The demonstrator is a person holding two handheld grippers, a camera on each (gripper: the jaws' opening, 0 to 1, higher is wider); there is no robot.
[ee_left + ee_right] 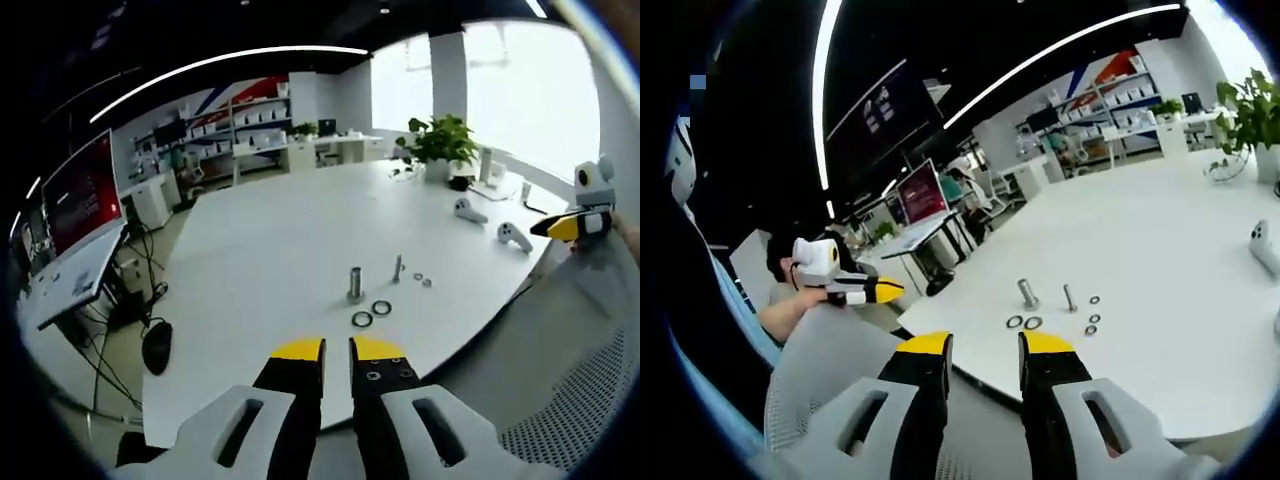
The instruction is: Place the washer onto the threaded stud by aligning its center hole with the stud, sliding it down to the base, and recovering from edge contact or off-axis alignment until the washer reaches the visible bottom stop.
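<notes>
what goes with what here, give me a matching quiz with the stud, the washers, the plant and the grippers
Column one:
1. threaded stud
2. two larger washers
3. potted plant
4. left gripper

Column two:
a. lying flat on the white table, just in front of the stud
b. far end of the table, near the window
c. jaws nearly together, holding nothing
d. standing upright, nothing on it yet

Pairs: 1-d, 2-a, 3-b, 4-c
</notes>
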